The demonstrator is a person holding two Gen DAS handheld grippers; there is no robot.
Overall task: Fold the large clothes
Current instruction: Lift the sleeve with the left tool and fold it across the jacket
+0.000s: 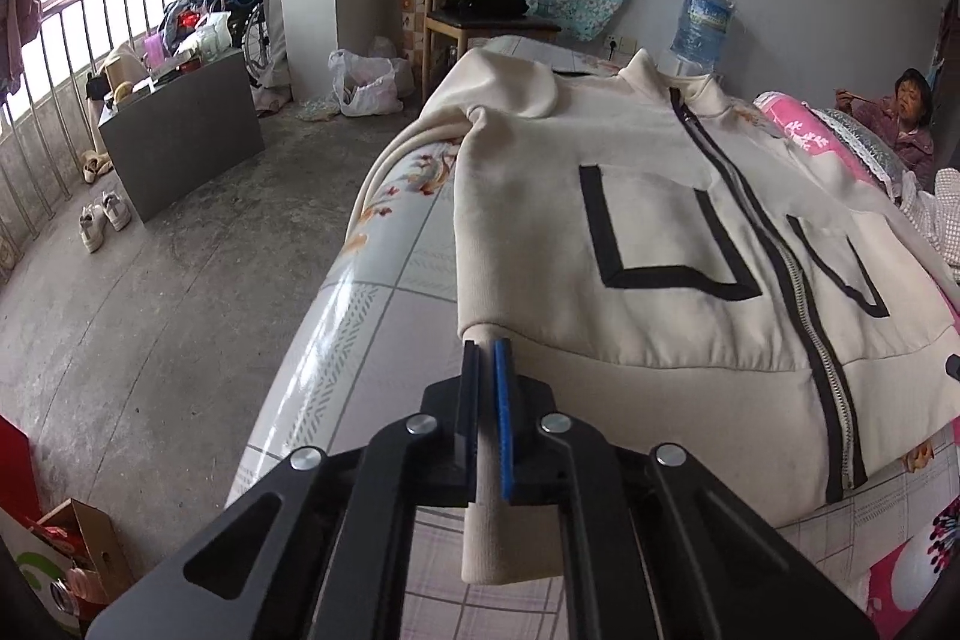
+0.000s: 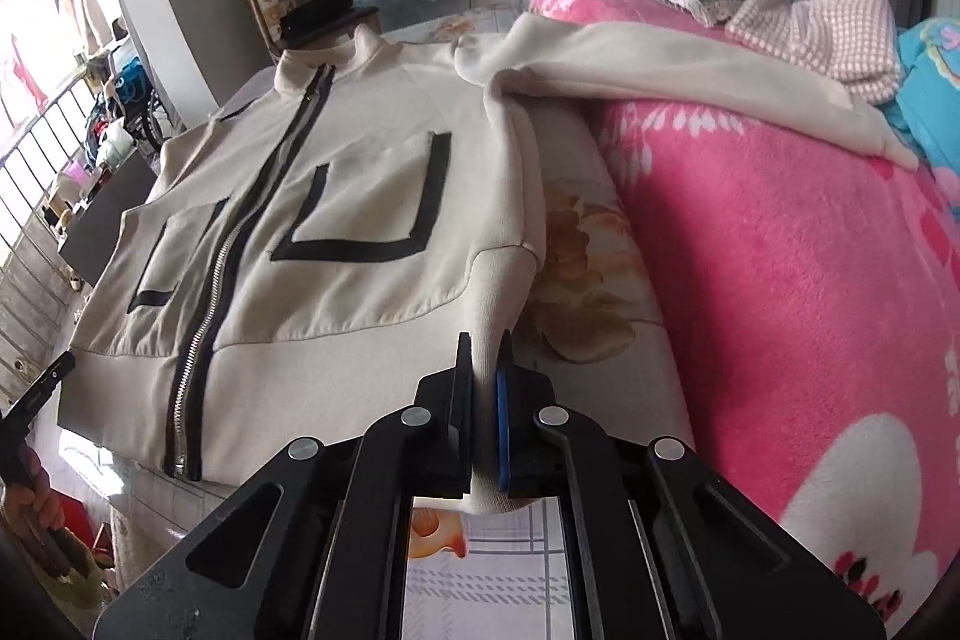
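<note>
Hem corners of the jacket (image 1: 660,244) are being clenched by left claw (image 1: 485,358) and right claw (image 2: 485,349) at the bed's (image 1: 360,340) near edge; its long axis is running away toward the far edge.

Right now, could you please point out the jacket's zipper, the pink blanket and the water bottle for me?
zipper (image 2: 207,304): right wrist view, on the metal teeth, lower half.
pink blanket (image 2: 780,250): right wrist view, on its plain pink middle.
water bottle (image 1: 699,28): left wrist view, on the blue body.
</note>
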